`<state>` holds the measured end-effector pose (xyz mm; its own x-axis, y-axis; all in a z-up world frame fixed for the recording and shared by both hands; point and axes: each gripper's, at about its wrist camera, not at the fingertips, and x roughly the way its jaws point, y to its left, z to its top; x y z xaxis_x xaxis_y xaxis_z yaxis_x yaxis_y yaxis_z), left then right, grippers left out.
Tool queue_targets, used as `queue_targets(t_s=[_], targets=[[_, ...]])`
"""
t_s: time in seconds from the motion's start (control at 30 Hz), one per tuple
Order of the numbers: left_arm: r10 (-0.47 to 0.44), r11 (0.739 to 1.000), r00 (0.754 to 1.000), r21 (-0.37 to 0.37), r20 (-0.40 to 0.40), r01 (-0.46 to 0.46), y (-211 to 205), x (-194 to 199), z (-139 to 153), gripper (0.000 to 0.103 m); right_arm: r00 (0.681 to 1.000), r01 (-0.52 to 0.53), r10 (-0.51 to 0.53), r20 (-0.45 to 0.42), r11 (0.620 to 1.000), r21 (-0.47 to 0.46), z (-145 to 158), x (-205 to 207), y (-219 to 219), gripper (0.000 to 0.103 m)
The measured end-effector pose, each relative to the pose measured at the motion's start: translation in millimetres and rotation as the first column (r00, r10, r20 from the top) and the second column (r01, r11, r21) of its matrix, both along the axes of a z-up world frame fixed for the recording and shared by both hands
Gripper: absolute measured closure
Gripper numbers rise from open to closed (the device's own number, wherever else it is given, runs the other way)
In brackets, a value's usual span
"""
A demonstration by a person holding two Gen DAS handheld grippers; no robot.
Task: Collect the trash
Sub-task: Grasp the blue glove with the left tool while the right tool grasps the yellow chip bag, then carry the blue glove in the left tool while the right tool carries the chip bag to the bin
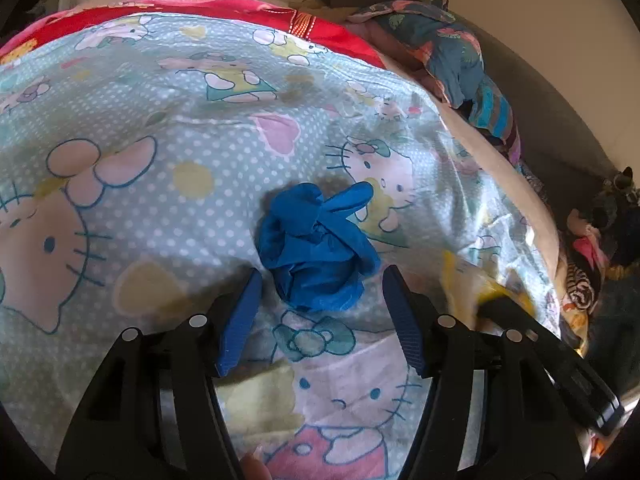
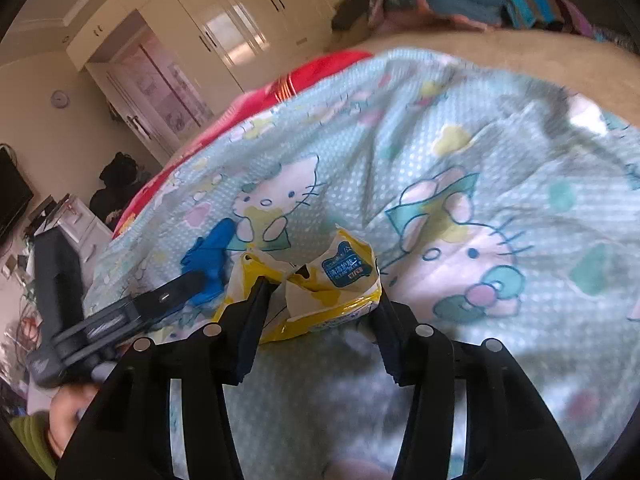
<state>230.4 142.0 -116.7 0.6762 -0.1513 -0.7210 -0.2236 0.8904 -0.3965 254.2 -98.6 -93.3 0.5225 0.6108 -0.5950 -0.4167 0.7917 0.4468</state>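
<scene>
Left tool [image 1: 322,276]: two blue-padded fingers parted about halfway, tips either side of the near end of a glove; a gap shows between each pad and the glove, so nothing is gripped.
Right tool [image 2: 320,292]: black fingers part-closed around a wrapper, tips at its left and right edges; whether the pads press on it I cannot tell.
Glove [image 1: 316,246]: blue, crumpled into a ball, one finger sticking out up and to the right; lies on the sheet, lined up between the left tool's tips.
Wrapper [image 2: 320,284]: yellow and white, crinkled, torn open at the middle, blue label on its right half; lies on the sheet just right of the glove [image 2: 208,264].
Sheet [image 1: 180,128]: pale blue with white dots and cartoon cats, spread over the bed, creased near the wrapper.
Blanket [image 1: 224,6]: red, at the far edge of the sheet.
Clothes [image 1: 448,44]: dark floral heap on the far right of the bed.
Wardrobe [image 2: 240,16]: cream doors with dark handles, behind the bed.
Tools together: side by side, close; the left one shows at the left edge of the right view [image 2: 132,312].
</scene>
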Motion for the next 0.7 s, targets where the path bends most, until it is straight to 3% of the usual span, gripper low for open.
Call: queue_targets(t_s=[0.07, 0.2, 0.33, 0.47, 0.7], targets=[[0.002, 1.0, 1.0, 0.021, -0.002, -0.002, -2, 2, 0, 0.053, 0.999, 0.032, -0.032, 0.033, 0.999, 0.014, 6, -15, -11, 0.055], [0.02, 0.999, 1.0, 0.036, -0.012, -0.019, -3, 0, -2, 0.088, 0.995, 0.07, -0.072, 0.068, 0.997, 0.031, 16, -35, -28, 0.055], [-0.013, 1.0, 1.0, 0.011, 0.01, 0.013, -10, -11, 4, 0.093, 0.989, 0.079, -0.08, 0.123, 0.997, 0.012, 30, -53, -39, 0.056], [-0.066, 0.998, 0.994, 0.002, 0.084, 0.066, -29, -33, 23, 0.093, 0.983, 0.096, -0.095, 0.157, 0.995, 0.004, 41, -67, -49, 0.056], [-0.191, 0.981, 0.965, 0.014, 0.179, 0.191, -73, -68, 55, 0.093, 0.968, 0.153, -0.147, 0.204, 0.988, -0.014, 57, -85, -80, 0.056]])
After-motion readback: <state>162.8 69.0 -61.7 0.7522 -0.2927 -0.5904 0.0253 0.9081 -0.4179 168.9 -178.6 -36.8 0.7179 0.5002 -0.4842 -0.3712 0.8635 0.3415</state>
